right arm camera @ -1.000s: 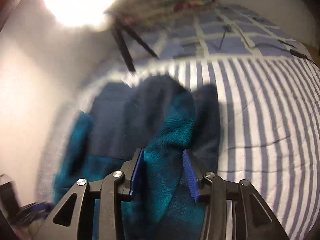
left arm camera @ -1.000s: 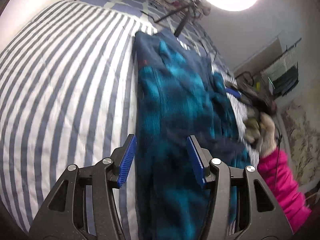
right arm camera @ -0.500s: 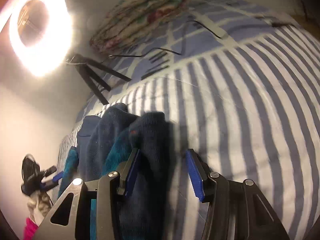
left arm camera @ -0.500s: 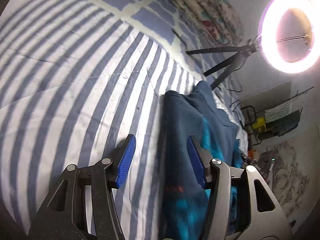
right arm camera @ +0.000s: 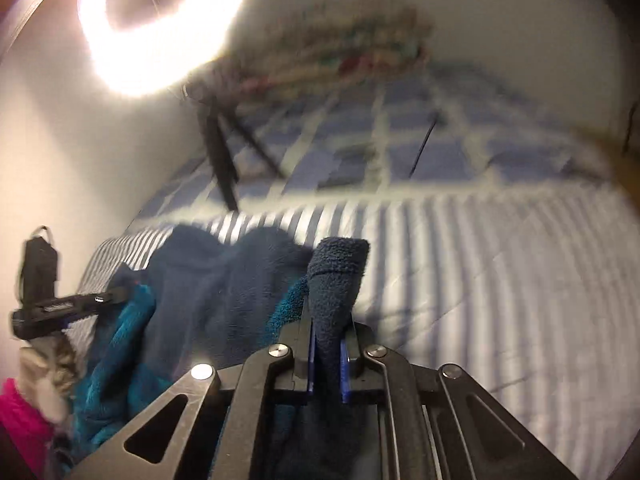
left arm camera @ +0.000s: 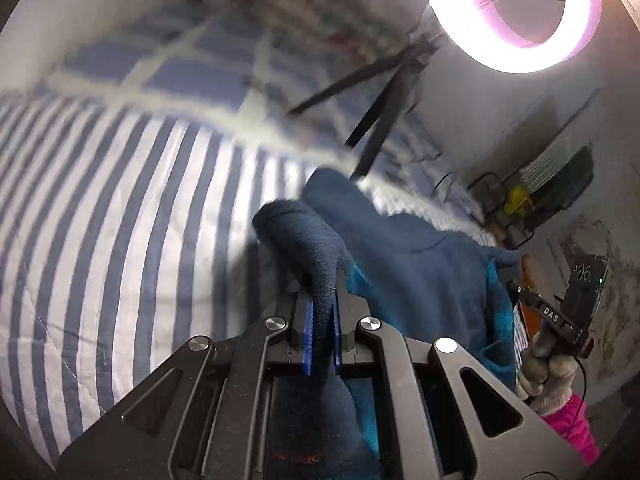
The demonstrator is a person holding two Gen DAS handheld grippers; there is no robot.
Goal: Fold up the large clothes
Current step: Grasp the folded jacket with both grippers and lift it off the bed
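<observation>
Both grippers clench folds of the fleece (left arm camera: 420,264), which lies on the striped bed (left arm camera: 120,220). Left gripper (left arm camera: 321,312) pinches its near left edge; right gripper (right arm camera: 327,340) pinches its right edge. Half a second ago both stood open, fleece unpinched.

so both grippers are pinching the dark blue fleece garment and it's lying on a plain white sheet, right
Not plain white: both wrist views show a blue-and-white striped sheet. The rest holds: the left gripper and right gripper each pinch the dark blue fleece garment.
</observation>
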